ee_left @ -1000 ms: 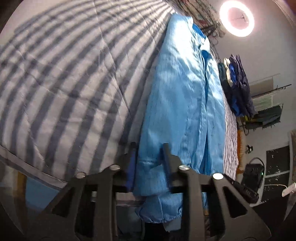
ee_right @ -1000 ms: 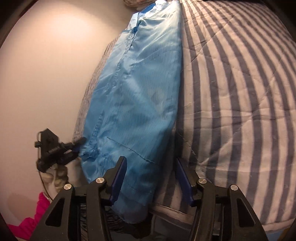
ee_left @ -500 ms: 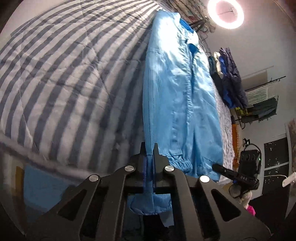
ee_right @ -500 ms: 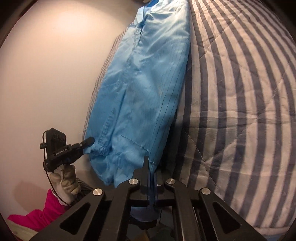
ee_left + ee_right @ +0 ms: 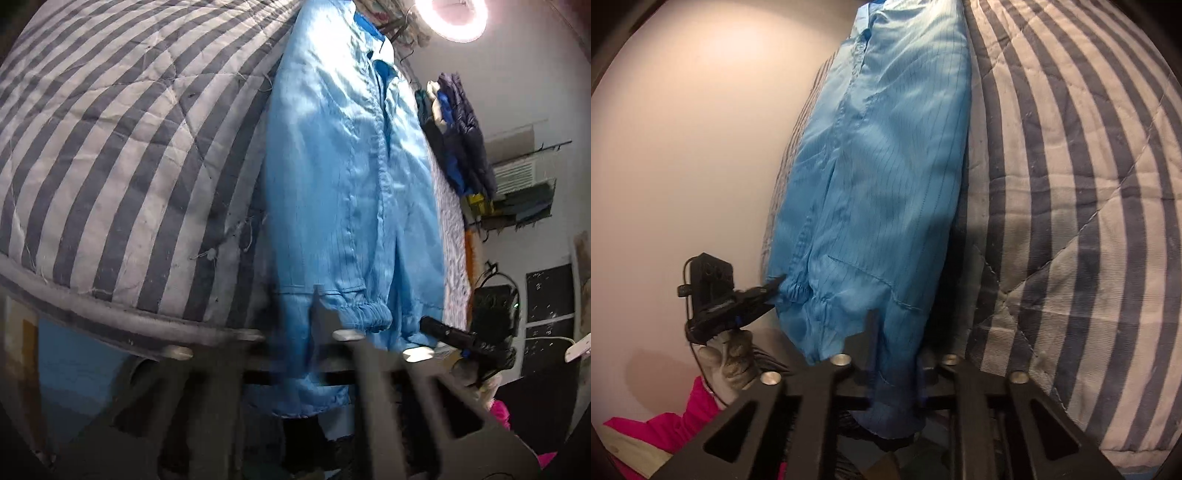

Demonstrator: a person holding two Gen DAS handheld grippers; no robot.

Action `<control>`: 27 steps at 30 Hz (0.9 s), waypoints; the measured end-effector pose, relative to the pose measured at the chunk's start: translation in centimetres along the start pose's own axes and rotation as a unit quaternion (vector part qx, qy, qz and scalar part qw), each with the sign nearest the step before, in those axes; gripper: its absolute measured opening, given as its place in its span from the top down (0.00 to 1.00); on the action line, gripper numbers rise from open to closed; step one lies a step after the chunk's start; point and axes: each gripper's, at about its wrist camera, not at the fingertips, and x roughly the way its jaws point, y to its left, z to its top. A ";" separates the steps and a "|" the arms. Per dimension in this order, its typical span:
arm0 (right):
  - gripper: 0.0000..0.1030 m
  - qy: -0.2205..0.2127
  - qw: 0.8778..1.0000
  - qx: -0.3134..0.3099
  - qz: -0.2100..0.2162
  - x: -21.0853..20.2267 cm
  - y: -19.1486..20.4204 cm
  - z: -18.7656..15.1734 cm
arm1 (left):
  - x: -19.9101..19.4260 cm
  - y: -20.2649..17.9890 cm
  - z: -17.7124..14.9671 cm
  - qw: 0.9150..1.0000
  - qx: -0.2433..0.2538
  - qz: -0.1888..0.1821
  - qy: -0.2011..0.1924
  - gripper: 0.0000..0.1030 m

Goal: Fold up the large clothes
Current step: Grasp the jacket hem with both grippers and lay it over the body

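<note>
Left gripper [image 5: 295,314]: blurred; jaw state cannot be determined. The jacket [image 5: 343,177] lies lengthwise on the striped quilt [image 5: 110,147], sides folded in, hem overhanging. Right gripper [image 5: 897,350]: jaws apart around the hem. The crosswise fold is not yet done.

One blue garment [image 5: 347,192], one striped quilt [image 5: 122,147], one ring light [image 5: 448,16], two tongs [image 5: 295,332]

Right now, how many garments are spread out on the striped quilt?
1: the blue coat lies lengthwise on the striped quilt, hem hanging over the near edge. Dark clothes beyond it may rest on the bed too.
</note>
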 end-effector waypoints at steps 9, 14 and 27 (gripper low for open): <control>0.97 -0.048 0.996 0.008 0.069 -3.1 1.2 2.3 | -2.3 -1.8 1.7 0.998 -0.008 -0.050 -0.021 0.98; 0.97 -0.081 0.993 -0.003 0.081 -3.9 2.6 5.1 | -3.6 -4.7 5.0 0.996 0.011 -0.076 -0.052 0.98; 0.97 -0.154 0.987 -0.031 0.022 -3.9 4.2 16.2 | -1.3 -8.7 16.3 0.992 0.039 -0.052 -0.104 0.98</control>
